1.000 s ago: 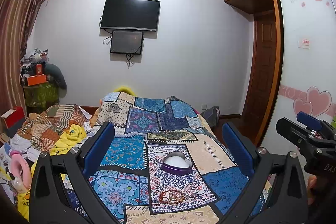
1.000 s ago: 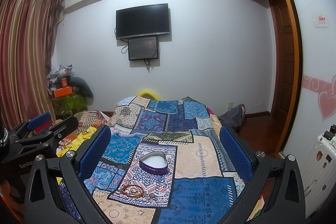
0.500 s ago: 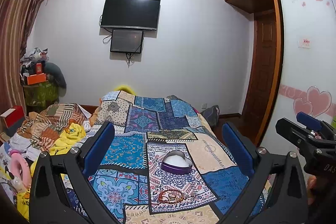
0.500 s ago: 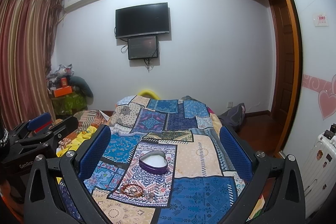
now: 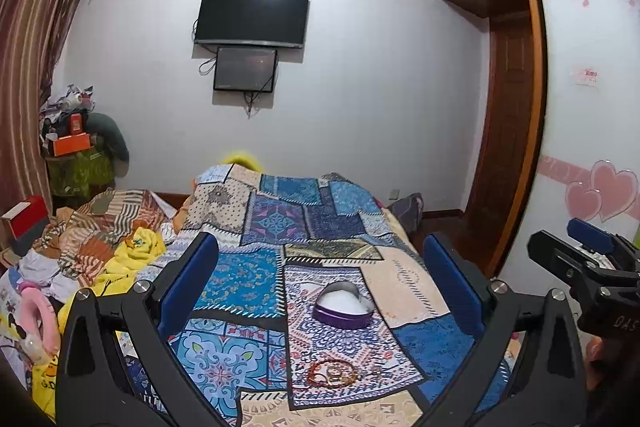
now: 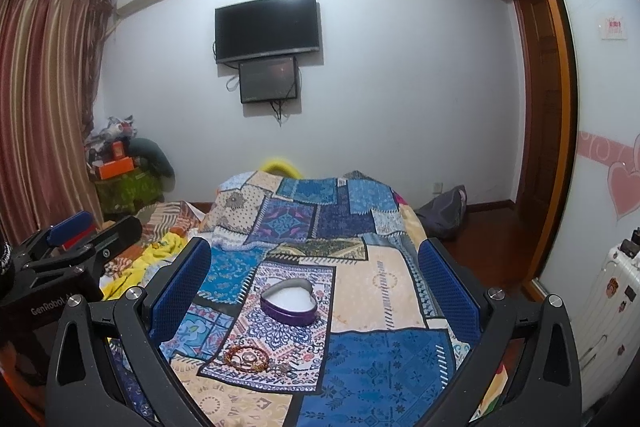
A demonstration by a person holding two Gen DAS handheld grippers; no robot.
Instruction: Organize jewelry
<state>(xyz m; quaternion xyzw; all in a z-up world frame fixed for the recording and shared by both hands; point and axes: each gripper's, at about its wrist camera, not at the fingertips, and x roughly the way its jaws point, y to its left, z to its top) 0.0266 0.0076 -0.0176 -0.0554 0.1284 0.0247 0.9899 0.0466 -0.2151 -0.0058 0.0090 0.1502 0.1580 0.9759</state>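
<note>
A purple heart-shaped box (image 5: 343, 309) (image 6: 289, 301) with a white lining lies open on the patchwork bedspread (image 5: 256, 279) (image 6: 372, 359). A small heap of jewelry (image 5: 334, 374) (image 6: 249, 358), with reddish bead bracelets and a few rings, rests on the cloth just in front of the box. My left gripper (image 5: 320, 267) hovers above the bed, open and holding nothing. My right gripper (image 6: 314, 261) is likewise open and empty, at about the same height. Each gripper shows at the edge of the other's view.
Crumpled clothes and a yellow garment (image 5: 132, 251) pile up to the left of the bedspread. A cluttered stand with an orange box (image 5: 72, 143) is by the curtain. A wardrobe door (image 5: 588, 131) and a white suitcase (image 6: 608, 307) stand on the right.
Both views have shifted very slightly, with the room sitting a touch lower in frame. Box and jewelry have not moved, and both grippers stay open.
</note>
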